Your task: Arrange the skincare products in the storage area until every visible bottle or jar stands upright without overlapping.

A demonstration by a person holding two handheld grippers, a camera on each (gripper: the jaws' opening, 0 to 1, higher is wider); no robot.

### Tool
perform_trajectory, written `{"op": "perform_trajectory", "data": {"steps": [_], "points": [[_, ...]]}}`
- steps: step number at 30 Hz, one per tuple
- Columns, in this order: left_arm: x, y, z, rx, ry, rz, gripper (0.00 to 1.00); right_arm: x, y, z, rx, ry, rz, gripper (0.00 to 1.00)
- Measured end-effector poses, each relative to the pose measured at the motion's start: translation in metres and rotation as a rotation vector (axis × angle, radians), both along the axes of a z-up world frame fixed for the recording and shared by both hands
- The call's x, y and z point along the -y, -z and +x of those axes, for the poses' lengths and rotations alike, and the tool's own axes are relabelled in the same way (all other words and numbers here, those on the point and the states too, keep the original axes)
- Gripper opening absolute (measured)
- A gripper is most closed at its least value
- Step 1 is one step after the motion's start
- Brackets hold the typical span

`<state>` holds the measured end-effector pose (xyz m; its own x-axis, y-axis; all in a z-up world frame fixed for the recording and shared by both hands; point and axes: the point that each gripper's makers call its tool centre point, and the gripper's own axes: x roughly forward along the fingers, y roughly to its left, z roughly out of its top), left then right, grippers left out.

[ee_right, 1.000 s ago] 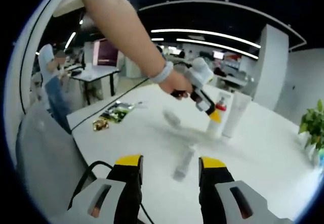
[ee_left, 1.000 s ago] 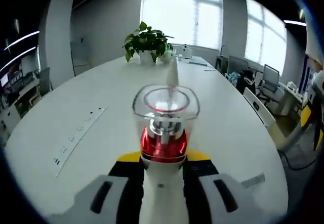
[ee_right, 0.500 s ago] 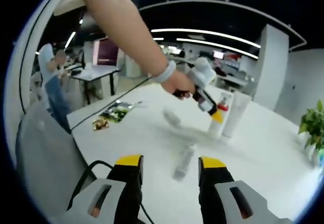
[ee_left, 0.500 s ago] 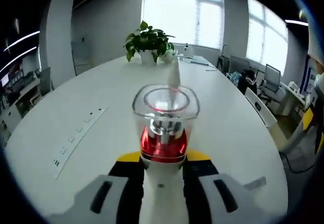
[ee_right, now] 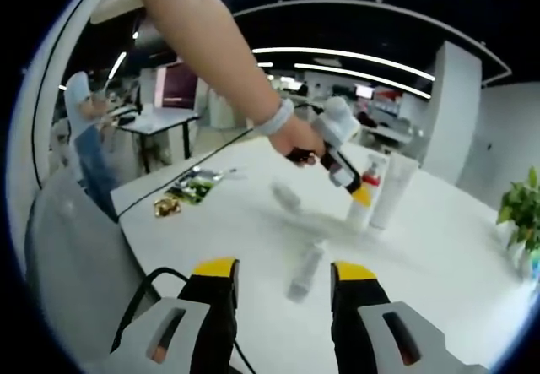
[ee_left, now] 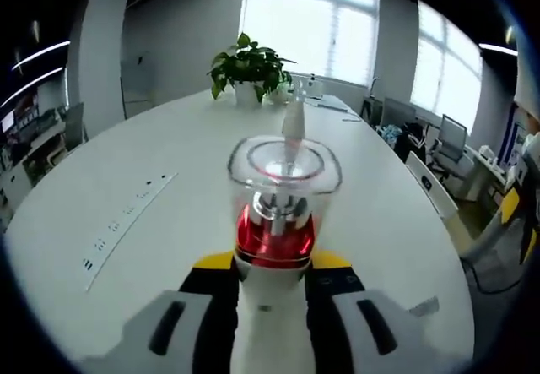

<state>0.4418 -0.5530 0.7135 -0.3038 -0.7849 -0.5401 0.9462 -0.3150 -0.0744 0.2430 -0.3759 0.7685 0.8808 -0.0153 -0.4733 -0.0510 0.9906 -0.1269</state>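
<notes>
My left gripper (ee_left: 272, 266) is shut on a white pump bottle (ee_left: 283, 192) with a red collar and a clear cap, held upright over the white table (ee_left: 126, 163). A white tube (ee_left: 293, 119) stands just behind it. In the right gripper view, a person's hand holds that left gripper (ee_right: 359, 190) on the bottle (ee_right: 359, 212), beside the standing white tube (ee_right: 395, 190). My right gripper (ee_right: 285, 278) is open above the table edge. A clear bottle (ee_right: 305, 269) lies on its side just beyond its jaws. Another small bottle (ee_right: 287, 195) lies farther off.
A potted plant (ee_left: 249, 66) stands at the table's far end, also at the right edge (ee_right: 523, 209). Snack packets (ee_right: 187, 190) and a cable (ee_right: 169, 190) lie near the table's left edge. Office chairs and desks (ee_left: 443, 142) stand beyond the table.
The left gripper view has shifted slightly, with the held bottle a little nearer and higher in it. In the right gripper view the hand with the left gripper has barely moved.
</notes>
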Motion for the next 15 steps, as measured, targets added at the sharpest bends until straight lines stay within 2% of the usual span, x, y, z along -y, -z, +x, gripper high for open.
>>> {"op": "perform_trajectory", "data": {"steps": [11, 15], "points": [[0.0021, 0.0001, -0.0015, -0.004, 0.007, 0.0, 0.25, 0.0015, -0.0003, -0.0001, 0.0, 0.006, -0.006, 0.45], [0.0013, 0.001, -0.0017, -0.042, -0.029, 0.022, 0.26, 0.0021, -0.0002, 0.0, 0.0, 0.009, -0.005, 0.45]]}}
